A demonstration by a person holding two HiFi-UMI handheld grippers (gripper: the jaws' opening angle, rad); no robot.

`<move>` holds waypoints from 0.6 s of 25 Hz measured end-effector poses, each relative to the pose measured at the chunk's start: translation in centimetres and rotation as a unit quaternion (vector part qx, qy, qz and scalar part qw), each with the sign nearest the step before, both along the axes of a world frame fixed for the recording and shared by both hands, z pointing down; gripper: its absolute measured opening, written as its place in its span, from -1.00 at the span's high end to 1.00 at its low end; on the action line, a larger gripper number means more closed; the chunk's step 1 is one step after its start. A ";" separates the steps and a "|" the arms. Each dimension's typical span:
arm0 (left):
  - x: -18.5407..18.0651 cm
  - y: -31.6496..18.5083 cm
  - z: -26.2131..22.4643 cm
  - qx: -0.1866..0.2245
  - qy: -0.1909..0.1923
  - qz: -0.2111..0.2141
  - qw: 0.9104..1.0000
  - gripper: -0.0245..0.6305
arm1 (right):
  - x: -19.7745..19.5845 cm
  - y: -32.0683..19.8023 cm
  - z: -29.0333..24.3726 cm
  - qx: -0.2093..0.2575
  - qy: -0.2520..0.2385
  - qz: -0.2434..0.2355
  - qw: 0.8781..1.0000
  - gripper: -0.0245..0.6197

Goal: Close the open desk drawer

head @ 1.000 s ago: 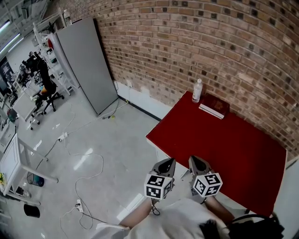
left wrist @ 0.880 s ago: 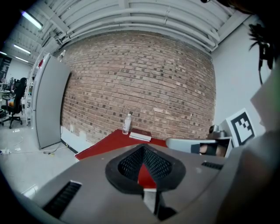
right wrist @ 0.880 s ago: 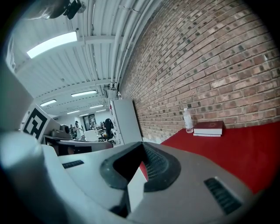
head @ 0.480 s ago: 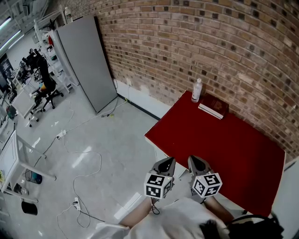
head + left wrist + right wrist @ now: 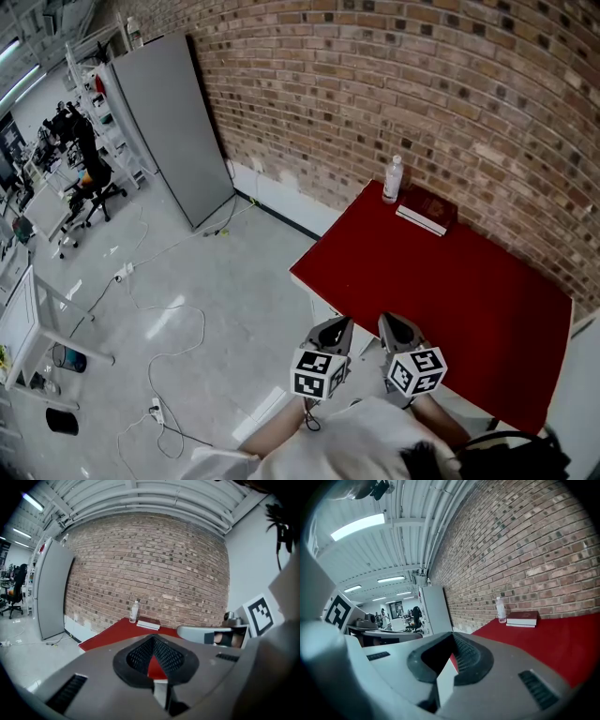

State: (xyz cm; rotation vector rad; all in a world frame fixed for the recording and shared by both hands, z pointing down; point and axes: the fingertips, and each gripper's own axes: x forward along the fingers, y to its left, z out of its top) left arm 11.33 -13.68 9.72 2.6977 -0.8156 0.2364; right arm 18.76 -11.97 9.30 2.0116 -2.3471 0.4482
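A red-topped desk (image 5: 450, 300) stands against the brick wall, with a clear bottle (image 5: 393, 180) and a dark red book (image 5: 427, 212) at its far corner. No open drawer shows in any view. My left gripper (image 5: 330, 330) and right gripper (image 5: 394, 328) hang side by side near the person's body, just off the desk's near edge, both shut and empty. The left gripper view looks past its closed jaws (image 5: 154, 660) to the desk (image 5: 108, 632), bottle (image 5: 135, 611) and book (image 5: 149, 624). Over the right gripper (image 5: 450, 660) the bottle (image 5: 501, 610) and book (image 5: 522, 618) show again.
A tall grey cabinet (image 5: 173, 127) stands against the brick wall (image 5: 422, 84) to the left. Cables and a power strip (image 5: 157, 410) lie on the grey floor. Office chairs (image 5: 89, 178) and a white table (image 5: 28, 319) are at the far left.
The head view has shifted very slightly. Both grippers stay in the same place, still shut.
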 end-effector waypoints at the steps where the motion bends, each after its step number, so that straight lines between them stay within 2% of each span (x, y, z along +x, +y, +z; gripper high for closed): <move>1: 0.0 0.1 0.0 0.000 0.000 0.001 1.000 0.90 | 0.0 0.1 0.0 0.000 0.000 0.001 1.000 0.93; 15: -0.3 1.8 0.9 -0.016 0.000 0.000 1.000 0.90 | -0.1 1.5 0.3 -0.006 0.002 0.007 1.000 0.93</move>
